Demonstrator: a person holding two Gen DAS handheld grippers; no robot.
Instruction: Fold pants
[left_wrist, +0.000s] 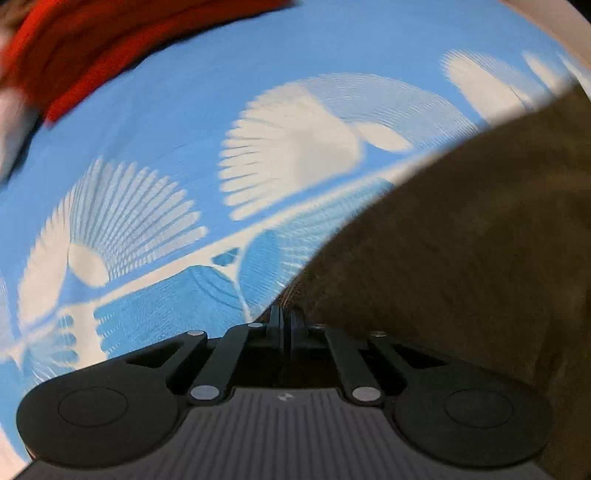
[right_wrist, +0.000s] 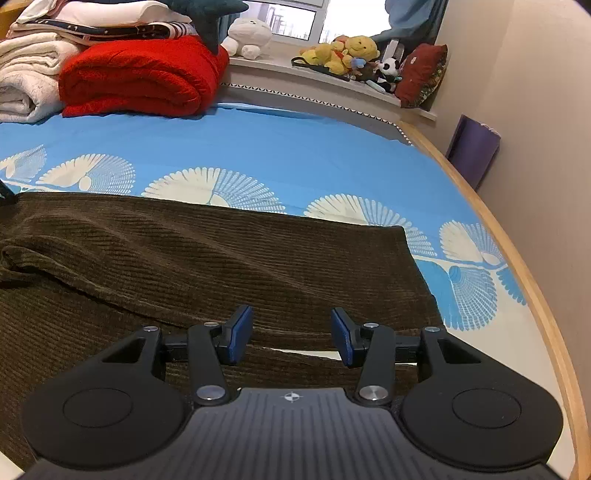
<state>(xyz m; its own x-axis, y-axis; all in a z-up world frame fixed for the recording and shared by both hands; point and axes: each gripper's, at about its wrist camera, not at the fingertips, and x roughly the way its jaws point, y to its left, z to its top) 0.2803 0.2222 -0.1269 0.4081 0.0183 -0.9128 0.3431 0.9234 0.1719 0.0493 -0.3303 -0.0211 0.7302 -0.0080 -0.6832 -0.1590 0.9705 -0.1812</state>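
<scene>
Dark brown corduroy pants (right_wrist: 221, 258) lie flat across the blue bed sheet (right_wrist: 258, 147), legs running left to right with the hem end at the right. My right gripper (right_wrist: 291, 314) hovers open just above the pants near their front edge, and nothing sits between its blue pads (right_wrist: 242, 328). In the left wrist view the pants (left_wrist: 461, 240) fill the right side. My left gripper (left_wrist: 284, 317) points steeply down with its jaws pressed together at the pants' edge, where ribbed cloth bunches at the tips.
A folded red blanket (right_wrist: 140, 77) and white towels (right_wrist: 26, 77) are stacked at the bed's far left. Plush toys (right_wrist: 347, 51) and a red cushion (right_wrist: 421, 74) line the windowsill. The bed's wooden rim (right_wrist: 517, 266) curves along the right, by the wall.
</scene>
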